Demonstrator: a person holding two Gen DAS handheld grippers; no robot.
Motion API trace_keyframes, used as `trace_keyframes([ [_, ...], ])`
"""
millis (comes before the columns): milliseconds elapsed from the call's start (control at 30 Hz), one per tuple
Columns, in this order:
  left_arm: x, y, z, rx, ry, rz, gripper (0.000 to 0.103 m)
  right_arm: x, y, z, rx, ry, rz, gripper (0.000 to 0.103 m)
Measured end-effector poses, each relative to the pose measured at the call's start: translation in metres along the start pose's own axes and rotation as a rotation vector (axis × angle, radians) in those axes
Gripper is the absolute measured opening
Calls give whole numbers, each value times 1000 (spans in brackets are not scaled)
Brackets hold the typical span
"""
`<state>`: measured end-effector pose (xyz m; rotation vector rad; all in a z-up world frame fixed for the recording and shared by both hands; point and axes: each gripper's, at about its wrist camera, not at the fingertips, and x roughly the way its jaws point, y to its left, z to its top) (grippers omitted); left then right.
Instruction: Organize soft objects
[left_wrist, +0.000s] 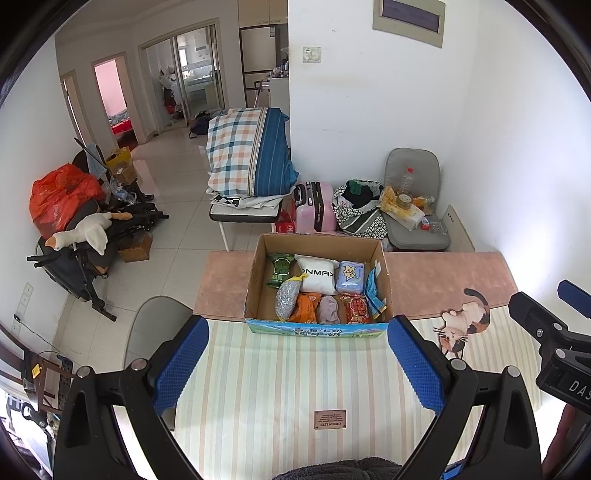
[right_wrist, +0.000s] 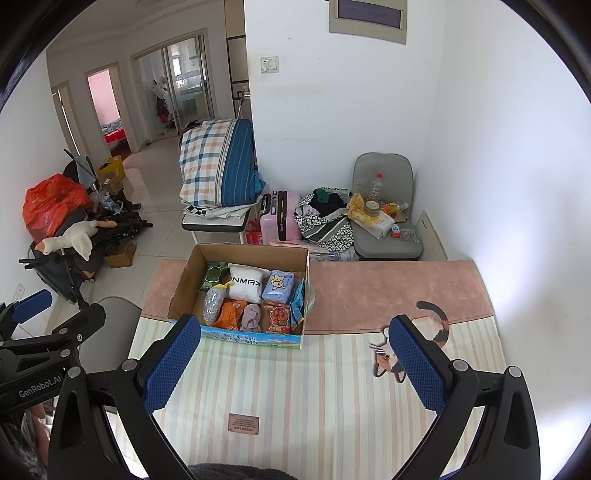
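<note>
Left claw (left_wrist: 297, 363) agape, empty | cardboard box (left_wrist: 317, 326) just beyond

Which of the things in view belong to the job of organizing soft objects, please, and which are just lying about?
Part of the job:
- box
- white pouch
- blue tissue pack
- green packet
- orange packet
- mauve cloth
- red packet
- left gripper, open
- right gripper, open

Just lying about:
- plaid bedding
- pink suitcase
- goose toy
- bottle
</note>
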<state>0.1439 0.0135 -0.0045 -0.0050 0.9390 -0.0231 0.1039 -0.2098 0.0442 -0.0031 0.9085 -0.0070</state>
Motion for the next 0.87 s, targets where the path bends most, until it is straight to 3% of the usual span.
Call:
trace_keyframes([
  [867, 4, 0, -3, -14, -4, 0, 99, 0, -3, -1, -10, -1, 7, 103],
])
